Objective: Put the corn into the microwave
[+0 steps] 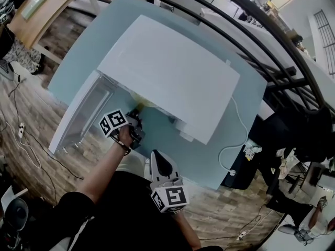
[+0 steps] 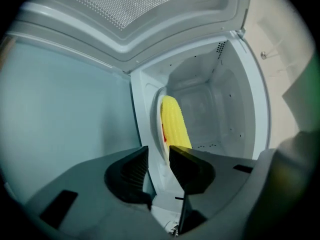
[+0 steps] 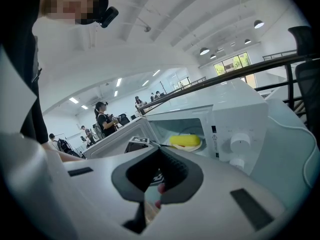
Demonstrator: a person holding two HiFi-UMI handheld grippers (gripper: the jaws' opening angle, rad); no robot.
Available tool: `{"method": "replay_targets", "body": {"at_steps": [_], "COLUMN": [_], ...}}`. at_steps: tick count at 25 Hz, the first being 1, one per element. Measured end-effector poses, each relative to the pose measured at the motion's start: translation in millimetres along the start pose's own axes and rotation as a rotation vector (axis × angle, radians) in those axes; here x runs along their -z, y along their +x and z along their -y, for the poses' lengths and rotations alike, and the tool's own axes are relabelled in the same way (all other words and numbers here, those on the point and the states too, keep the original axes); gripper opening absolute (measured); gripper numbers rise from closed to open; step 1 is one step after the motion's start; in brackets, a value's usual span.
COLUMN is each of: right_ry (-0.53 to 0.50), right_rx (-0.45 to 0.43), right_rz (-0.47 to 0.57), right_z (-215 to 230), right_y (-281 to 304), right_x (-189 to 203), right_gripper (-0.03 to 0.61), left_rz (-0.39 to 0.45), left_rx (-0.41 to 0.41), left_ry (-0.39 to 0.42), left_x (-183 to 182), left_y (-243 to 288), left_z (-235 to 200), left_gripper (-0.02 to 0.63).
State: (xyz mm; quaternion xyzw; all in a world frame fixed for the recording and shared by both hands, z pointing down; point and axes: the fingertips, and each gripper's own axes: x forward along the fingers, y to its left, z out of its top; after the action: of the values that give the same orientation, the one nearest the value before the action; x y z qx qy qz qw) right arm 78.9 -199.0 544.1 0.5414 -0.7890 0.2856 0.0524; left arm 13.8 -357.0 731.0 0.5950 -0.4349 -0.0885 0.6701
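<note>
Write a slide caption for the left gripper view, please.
Open left gripper facing the open microwave, where the corn lies on a plate inside.

Pale blue worktop is carrying just a white microwave, sitting mid-worktop with its door hanging open at the left, and a white cable is trailing across the right end.

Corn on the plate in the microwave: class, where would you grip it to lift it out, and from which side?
Grip the corn at its middle, across its thickness, coming through the open front of the microwave, the only way in. It lies crosswise on the plate, long side facing the opening; its rounded ends would probably slip.
</note>
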Motion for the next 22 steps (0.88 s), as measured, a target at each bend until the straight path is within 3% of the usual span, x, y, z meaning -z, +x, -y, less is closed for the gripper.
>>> {"method": "replay_targets", "body": {"at_steps": [2,5,14,22], "right_ry": [-0.005,-0.01,-0.012,-0.024], "right_rx": [-0.003,-0.006,-0.018,-0.051], "right_rz": [0.003,0.009,0.024,0.038], "right_z": [-3,-6,-15,-32], "right_y": [-6,-17,-52,-84], "right_x": [2,5,19,30], "right_gripper": [0.009,0.009,0.009,0.009], "left_rz": [0.008,0.015,-0.026,0.001], "left_rx": [-0.007,-0.021,0.04,0.059], "left_ry": [0.027,0.081,0.227,0.321], "left_x": [4,14,55,83], "left_y": [-9,-22,-60,-109], "left_z": [0,2,22,33], "left_gripper": [0.111,0.009,0.003,0.002]}}
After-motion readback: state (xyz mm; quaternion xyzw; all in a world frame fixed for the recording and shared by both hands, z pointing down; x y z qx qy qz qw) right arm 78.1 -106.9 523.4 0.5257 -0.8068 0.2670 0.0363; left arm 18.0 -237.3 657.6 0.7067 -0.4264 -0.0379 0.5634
